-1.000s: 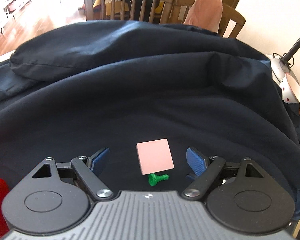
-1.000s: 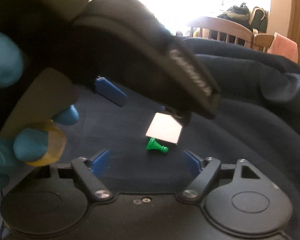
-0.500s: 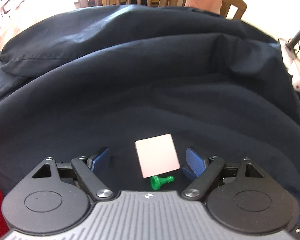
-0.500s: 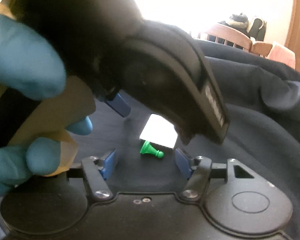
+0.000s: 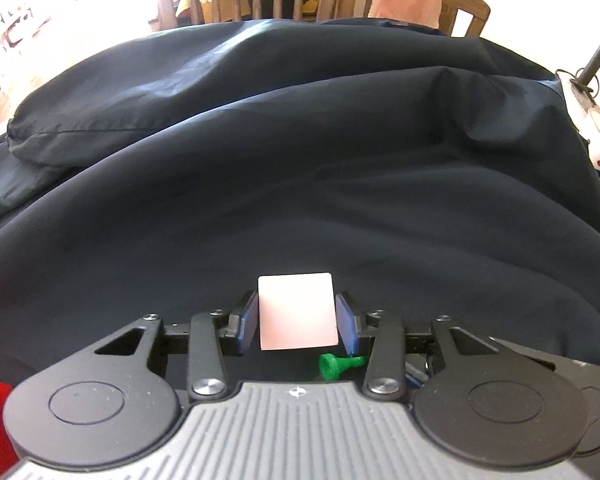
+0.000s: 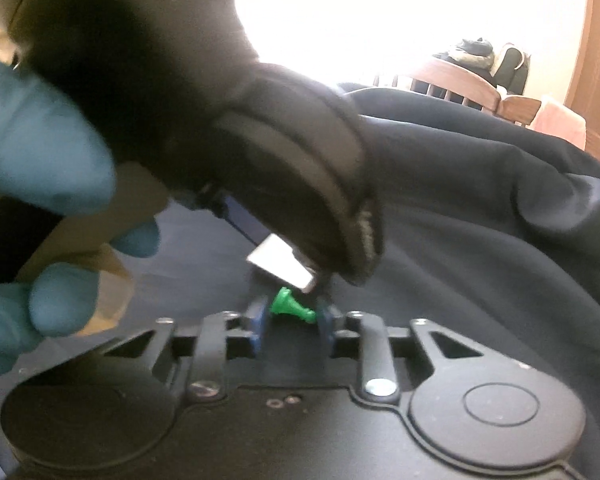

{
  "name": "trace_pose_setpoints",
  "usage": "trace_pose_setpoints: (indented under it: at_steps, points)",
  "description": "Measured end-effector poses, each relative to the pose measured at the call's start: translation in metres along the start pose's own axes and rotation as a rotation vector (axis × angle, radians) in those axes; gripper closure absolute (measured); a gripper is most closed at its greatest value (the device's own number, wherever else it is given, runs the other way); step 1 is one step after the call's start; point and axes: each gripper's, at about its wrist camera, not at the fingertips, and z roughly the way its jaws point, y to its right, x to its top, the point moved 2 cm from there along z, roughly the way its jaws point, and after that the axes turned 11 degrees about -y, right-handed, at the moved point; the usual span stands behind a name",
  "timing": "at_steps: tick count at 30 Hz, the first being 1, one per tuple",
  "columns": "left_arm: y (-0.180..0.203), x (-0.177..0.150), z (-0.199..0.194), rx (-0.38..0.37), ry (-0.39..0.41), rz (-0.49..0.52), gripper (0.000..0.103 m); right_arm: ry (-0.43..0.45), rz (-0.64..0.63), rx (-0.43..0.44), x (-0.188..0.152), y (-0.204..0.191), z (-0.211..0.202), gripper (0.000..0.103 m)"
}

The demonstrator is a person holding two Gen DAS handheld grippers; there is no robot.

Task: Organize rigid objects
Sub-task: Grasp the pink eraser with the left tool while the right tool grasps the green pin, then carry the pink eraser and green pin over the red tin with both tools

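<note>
On the dark blue cloth [image 5: 300, 184], the left gripper [image 5: 297, 316] has just been closing, and its blue pads now squeeze the two sides of the pink square card [image 5: 297, 310]. The right gripper [image 6: 291, 316] has just been closing too, with the little green game pawn [image 6: 290, 306] lying on its side between its pads; they seem to pinch it, though that view is blurry. A hand in a blue glove [image 6: 40, 200] holds the left tool.

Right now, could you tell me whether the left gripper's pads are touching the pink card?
Touching. In the left wrist view, the left gripper, whose jaws have just been closing, has both blue pads flush against the pink card edges, with no gap.
</note>
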Motion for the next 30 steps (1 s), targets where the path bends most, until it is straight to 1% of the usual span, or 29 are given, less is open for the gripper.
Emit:
trace_pose_setpoints:
  at_steps: [7,9,16,19,22,25,30]
  points:
    - [-0.005,-0.008,-0.010,-0.003,0.011,-0.027,0.062,-0.001,0.036,-0.002,-0.006,0.005,-0.012,0.079]
    - [-0.009,-0.011,-0.012,-0.012,0.011,-0.037,0.062,-0.002,0.048,-0.001,0.006,0.011,-0.011,0.079]
    - [-0.022,-0.023,-0.031,-0.011,0.029,-0.059,0.062,0.011,0.071,0.008,0.004,0.016,-0.035,0.079]
    - [-0.030,-0.027,-0.037,-0.015,0.036,-0.074,0.062,0.011,0.084,0.025,0.011,0.016,-0.043,0.079]
    - [-0.036,-0.036,-0.048,-0.021,0.052,-0.087,0.062,0.015,0.078,0.031,0.011,0.016,-0.050,0.079]
    - [-0.045,-0.049,-0.064,-0.013,0.085,-0.095,0.062,0.022,0.072,0.048,0.014,0.014,-0.061,0.079]
    - [-0.055,-0.069,-0.086,-0.003,0.122,-0.101,0.062,0.032,0.029,0.056,0.015,0.003,-0.080,0.079]
